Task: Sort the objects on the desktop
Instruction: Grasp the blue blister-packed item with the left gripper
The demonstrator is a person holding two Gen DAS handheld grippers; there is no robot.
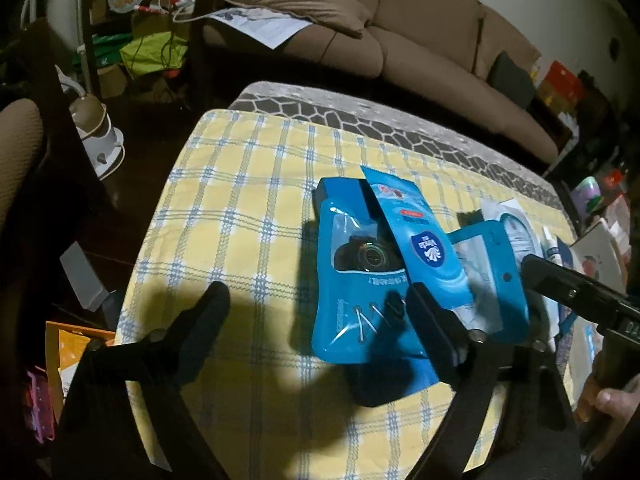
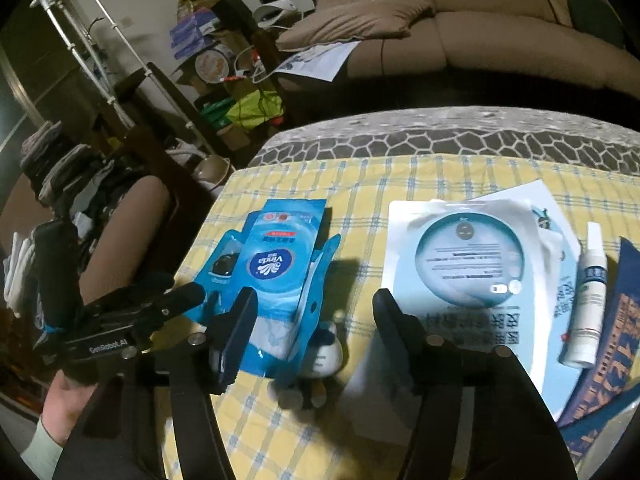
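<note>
A blue Vinda tissue pack [image 1: 424, 248] lies on top of a blue blister pack [image 1: 352, 280] that holds a small black camera, on the yellow checked cloth [image 1: 240, 200]. My left gripper [image 1: 316, 304] is open and empty, its right finger beside the packs. In the right wrist view the tissue pack [image 2: 276, 268] sits left of centre. My right gripper [image 2: 316, 312] is open and empty, over a small white and blue figure [image 2: 324, 352]. A white face-mask sachet [image 2: 464, 264] and a white spray bottle [image 2: 588, 304] lie to the right.
A dark blue booklet [image 2: 612, 344] lies at the far right edge. A brown sofa [image 1: 420, 40] stands behind the table. A chair [image 2: 132, 216] and cluttered shelves are at the left. The right gripper's body [image 1: 580, 296] shows at right in the left wrist view.
</note>
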